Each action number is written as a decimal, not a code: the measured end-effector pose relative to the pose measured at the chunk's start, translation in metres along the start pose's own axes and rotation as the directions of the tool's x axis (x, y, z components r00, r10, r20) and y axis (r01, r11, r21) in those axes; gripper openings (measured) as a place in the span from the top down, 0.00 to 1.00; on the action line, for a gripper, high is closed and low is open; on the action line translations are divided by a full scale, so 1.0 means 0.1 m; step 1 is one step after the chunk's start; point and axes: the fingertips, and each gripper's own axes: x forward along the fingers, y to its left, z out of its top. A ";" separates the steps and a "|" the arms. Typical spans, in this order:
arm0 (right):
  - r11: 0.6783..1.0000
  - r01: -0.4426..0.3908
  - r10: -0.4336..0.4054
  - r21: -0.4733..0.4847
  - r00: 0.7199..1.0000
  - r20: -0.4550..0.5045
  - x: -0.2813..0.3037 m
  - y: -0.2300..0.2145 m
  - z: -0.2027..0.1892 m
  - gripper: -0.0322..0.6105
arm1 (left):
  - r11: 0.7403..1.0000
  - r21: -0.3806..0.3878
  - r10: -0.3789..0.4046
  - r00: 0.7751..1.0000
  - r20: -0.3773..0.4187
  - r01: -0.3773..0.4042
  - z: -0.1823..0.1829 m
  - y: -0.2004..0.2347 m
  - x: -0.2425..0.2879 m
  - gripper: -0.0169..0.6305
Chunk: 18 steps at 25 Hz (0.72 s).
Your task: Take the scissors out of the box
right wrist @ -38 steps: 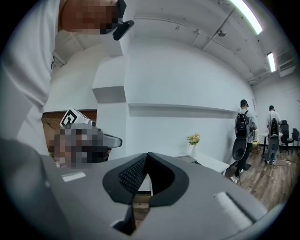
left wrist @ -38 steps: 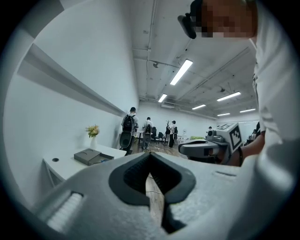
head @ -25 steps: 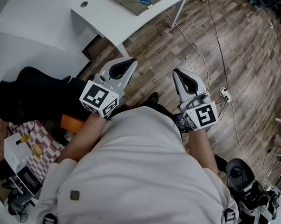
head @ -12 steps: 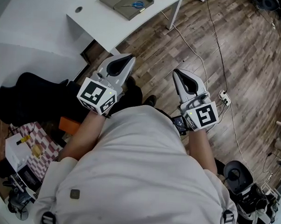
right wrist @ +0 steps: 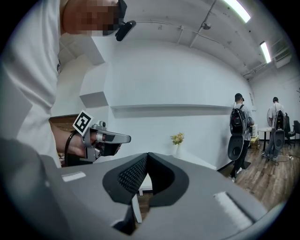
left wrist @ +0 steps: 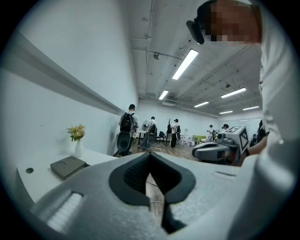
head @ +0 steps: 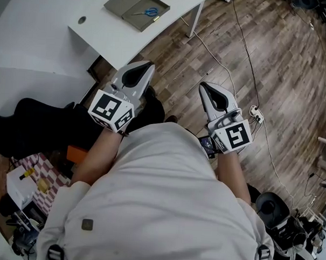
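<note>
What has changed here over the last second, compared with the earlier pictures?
The person has carried both grippers closer to the white table, so the box holding the blue-handled scissors shows more fully. Nothing was grasped. The left gripper and right gripper stay shut and empty.

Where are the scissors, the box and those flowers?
scissors (head: 152, 12): head view, on the blue handles.
box (head: 124, 2): head view, on its bare grey half.
flowers (left wrist: 77, 132): left gripper view, on the blooms.
</note>
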 end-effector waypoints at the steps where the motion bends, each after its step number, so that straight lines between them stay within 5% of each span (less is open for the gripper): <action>1: 1.000 0.002 -0.002 0.001 1.000 -0.001 0.05 -0.04 0.01 0.93 | 1.000 0.000 -0.001 1.000 0.001 0.001 0.02 0.05 0.03 0.97; 18: 0.999 -0.035 0.034 -0.021 0.999 -0.027 1.82 -0.46 0.35 0.93 | 1.000 -0.023 -0.006 1.000 0.001 0.006 0.32 1.68 0.39 0.97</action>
